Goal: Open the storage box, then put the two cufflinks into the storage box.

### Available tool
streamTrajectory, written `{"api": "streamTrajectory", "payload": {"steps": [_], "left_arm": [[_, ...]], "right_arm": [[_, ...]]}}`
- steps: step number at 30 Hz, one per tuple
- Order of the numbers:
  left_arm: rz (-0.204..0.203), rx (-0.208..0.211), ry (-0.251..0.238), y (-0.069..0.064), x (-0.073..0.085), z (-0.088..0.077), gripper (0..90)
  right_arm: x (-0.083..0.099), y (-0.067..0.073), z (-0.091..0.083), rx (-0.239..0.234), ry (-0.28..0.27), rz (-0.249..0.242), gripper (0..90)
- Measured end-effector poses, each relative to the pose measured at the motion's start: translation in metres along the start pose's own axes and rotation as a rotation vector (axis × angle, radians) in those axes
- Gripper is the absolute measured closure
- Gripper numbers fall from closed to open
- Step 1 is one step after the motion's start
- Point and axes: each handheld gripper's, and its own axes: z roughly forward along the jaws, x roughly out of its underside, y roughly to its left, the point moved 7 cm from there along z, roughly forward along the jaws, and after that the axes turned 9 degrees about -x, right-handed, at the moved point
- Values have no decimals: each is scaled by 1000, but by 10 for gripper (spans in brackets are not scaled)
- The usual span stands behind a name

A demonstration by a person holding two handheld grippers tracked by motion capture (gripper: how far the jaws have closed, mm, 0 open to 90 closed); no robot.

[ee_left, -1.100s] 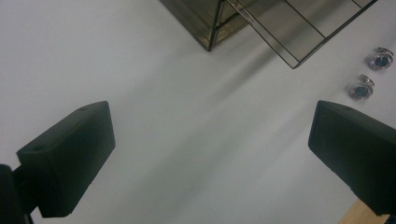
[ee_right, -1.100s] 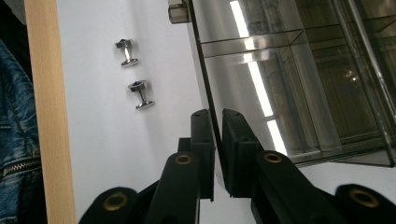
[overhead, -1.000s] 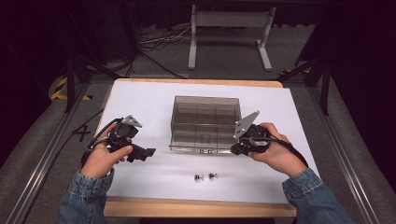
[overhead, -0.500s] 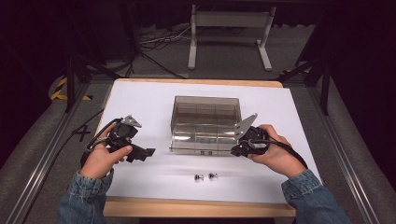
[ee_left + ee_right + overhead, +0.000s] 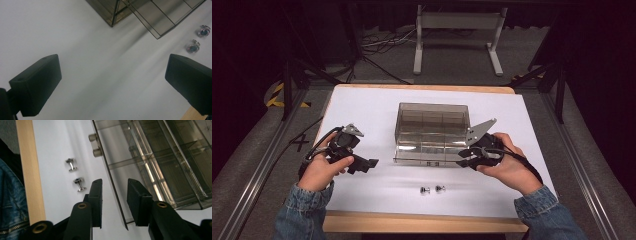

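My right gripper (image 5: 113,200) straddles the near corner of the clear box's (image 5: 432,127) open lid (image 5: 117,187), fingers narrow but not closed. My left gripper (image 5: 364,163) waits wide on the bench (image 5: 362,105), farther off.

The white table (image 5: 362,107) lies bare and passable around the left gripper (image 5: 371,163). The clear box (image 5: 432,122) blocks the middle. Its open lid (image 5: 117,195) stands between the right gripper (image 5: 113,202) jaws. Two cufflinks (image 5: 432,189) lie near the front edge.
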Motion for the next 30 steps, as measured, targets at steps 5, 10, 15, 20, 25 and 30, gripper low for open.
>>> {"api": "streamTrajectory", "payload": {"steps": [5,10,15,20,25,30], "left_arm": [[-1,-1,0,0,1,0,15],[-3,-2,-1,1,1,-1,15],[-1,-3,1,1,1,0,15],[-1,-4,2,0,1,0,15],[-3,-5,1,1,2,-1,15],[-5,-7,1,1,3,-2,15]], "right_arm": [[-6,6,-2,4,-29,22,641],[-12,13,-1,-9,-53,38,628],[-19,20,1,-29,-69,35,621],[-24,26,3,-41,-72,24,619],[-29,31,10,-55,-62,13,614],[-34,36,20,-73,-48,-3,605]]}}
